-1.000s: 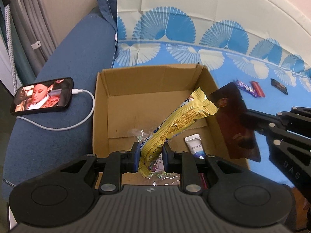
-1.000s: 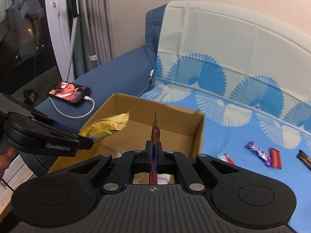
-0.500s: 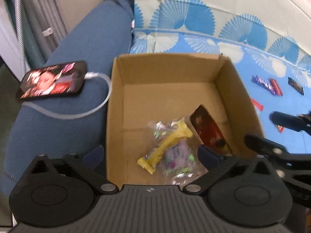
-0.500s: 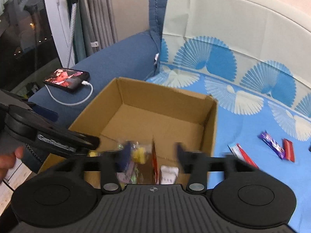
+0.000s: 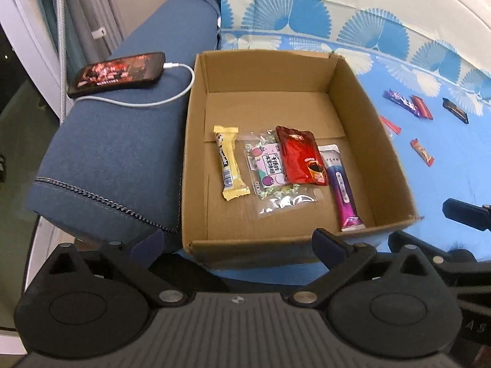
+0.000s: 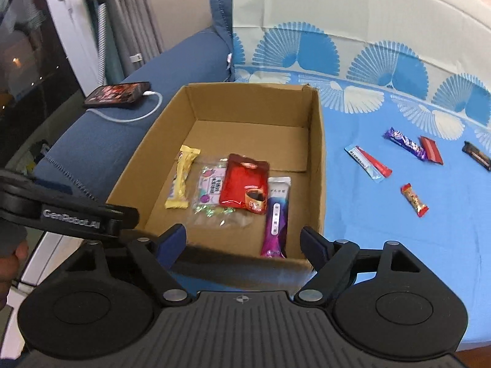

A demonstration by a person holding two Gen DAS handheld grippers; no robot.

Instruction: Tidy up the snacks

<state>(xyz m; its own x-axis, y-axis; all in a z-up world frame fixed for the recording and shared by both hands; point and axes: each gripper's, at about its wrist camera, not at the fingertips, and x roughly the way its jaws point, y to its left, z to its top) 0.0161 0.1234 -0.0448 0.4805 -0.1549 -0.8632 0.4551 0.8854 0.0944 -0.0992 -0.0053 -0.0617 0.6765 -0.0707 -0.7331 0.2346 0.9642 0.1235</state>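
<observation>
An open cardboard box [image 5: 386, 153] [image 6: 317, 159] sits on the blue sofa cover. Inside lie a yellow bar [image 5: 229, 162] [image 6: 182, 181], a clear candy bag [image 5: 270, 171] [image 6: 210, 193], a red pouch [image 5: 302, 155] [image 6: 244, 184] and a purple stick pack [image 5: 342, 188] [image 6: 276, 217]. Several small snacks lie on the cover to the right: a purple bar [image 6: 405, 142], a red bar [image 6: 431, 150], a blue-red stick [image 6: 368, 163], an orange candy [image 6: 413, 199]. My left gripper [image 5: 237, 242] is open and empty above the box's near edge. My right gripper [image 6: 244, 242] is open and empty there too.
A phone [image 5: 118, 72] [image 6: 118, 93] with a white charging cable [image 5: 147, 102] lies on the blue sofa armrest left of the box. A dark bar [image 5: 455, 114] lies at the far right. Curtains and a window frame [image 6: 76, 30] stand at the left.
Both grippers opened and pulled back. The yellow bar dropped from the left gripper and the red pouch from the right gripper into the box.
</observation>
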